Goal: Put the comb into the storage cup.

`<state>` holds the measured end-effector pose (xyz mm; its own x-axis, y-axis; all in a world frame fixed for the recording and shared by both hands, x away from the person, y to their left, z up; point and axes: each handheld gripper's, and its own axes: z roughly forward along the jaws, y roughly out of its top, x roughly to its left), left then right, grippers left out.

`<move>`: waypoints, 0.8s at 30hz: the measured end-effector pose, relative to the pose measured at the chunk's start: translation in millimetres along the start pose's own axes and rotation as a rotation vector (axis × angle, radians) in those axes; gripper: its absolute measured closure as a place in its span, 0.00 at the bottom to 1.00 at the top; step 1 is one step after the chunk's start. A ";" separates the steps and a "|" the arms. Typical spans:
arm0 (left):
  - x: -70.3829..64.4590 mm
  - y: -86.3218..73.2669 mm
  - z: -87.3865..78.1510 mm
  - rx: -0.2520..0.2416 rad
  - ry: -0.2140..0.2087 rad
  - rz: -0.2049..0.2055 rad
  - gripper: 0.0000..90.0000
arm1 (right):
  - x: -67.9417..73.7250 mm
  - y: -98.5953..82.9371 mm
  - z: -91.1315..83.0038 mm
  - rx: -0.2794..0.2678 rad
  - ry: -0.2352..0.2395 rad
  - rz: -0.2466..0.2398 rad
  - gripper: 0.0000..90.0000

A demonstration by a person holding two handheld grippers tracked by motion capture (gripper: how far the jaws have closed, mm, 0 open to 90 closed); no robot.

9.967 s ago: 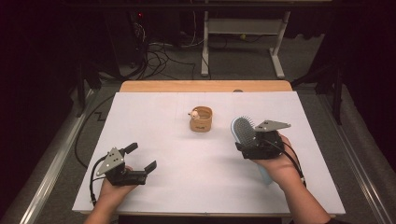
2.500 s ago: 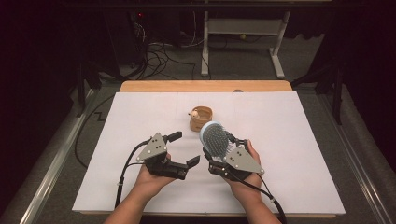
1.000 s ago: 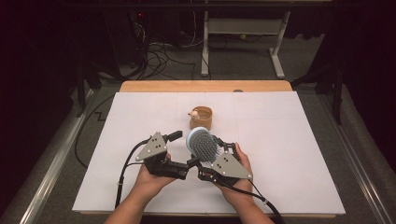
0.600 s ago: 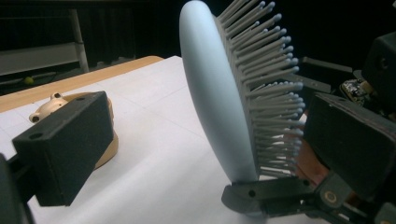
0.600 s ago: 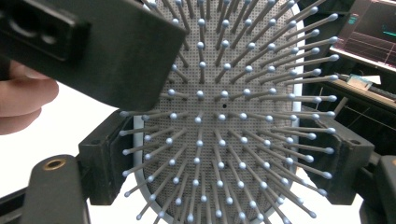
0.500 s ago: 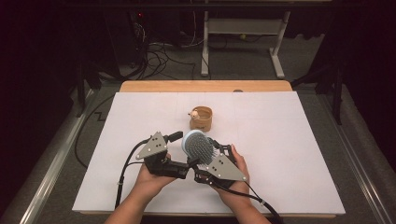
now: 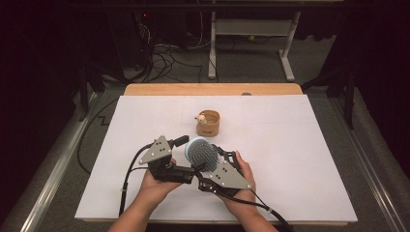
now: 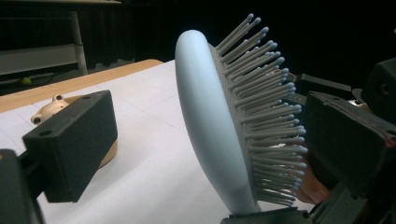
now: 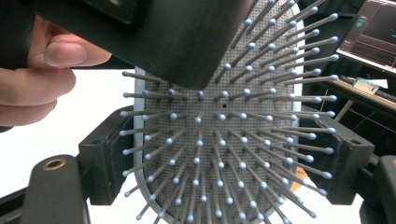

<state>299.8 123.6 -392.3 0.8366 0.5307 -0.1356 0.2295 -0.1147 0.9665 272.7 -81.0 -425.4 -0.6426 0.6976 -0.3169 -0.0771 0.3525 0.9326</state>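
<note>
Hairbrush (image 7: pixel 200 153) clamped across paddle edges in right gripper (image 7: pixel 216 166), left gripper (image 7: pixel 186 155) open around head; light, rigid shell, springy bristles, regrip on rim.

The handle of the hairbrush (image 7: pixel 200 155) is hidden in the high view behind the right gripper (image 7: pixel 212 170) and its grey plate, and in the right gripper view the brush's lower end is cut off by the bottom edge, so where the jaws meet it cannot be made out. In the left gripper view the small tan ring (image 8: pixel 56 106) with a figure on it is half covered by the left gripper (image 8: pixel 224 154)'s near jaw.
</note>
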 end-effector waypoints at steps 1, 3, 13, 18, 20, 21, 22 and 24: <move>-0.3 -0.1 0.0 0.000 0.005 0.007 0.06 | 0.4 0.0 0.2 -0.001 0.000 -0.001 0.23; -0.2 -0.3 0.0 -0.001 0.003 0.008 0.07 | 0.9 0.0 0.4 -0.001 -0.001 -0.003 0.23; 2.2 -2.5 0.3 -0.005 -0.023 -0.014 0.16 | 0.4 0.1 0.5 -0.001 0.001 0.007 0.23; 3.0 -2.8 0.3 0.000 -0.032 -0.027 0.19 | 0.7 0.1 0.8 -0.001 -0.003 -0.001 0.23; 2.9 -2.9 0.6 0.002 -0.036 -0.031 0.20 | 0.7 0.0 1.0 -0.002 -0.002 -0.001 0.23; 2.8 -2.9 0.8 0.003 -0.039 -0.033 0.20 | 0.8 0.0 1.1 -0.001 -0.001 0.000 0.23; 2.5 -3.0 1.1 0.005 -0.041 -0.035 0.20 | 1.1 0.0 1.2 -0.002 -0.002 0.001 0.23; 2.3 -3.1 1.6 0.006 -0.044 -0.039 0.22 | 1.4 0.0 1.1 -0.001 -0.002 -0.002 0.23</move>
<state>301.8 123.8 -396.0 0.8481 0.4975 -0.1825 0.2652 -0.1002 0.9590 272.7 -79.4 -426.0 -0.6406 0.6984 -0.3192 -0.0792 0.3533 0.9321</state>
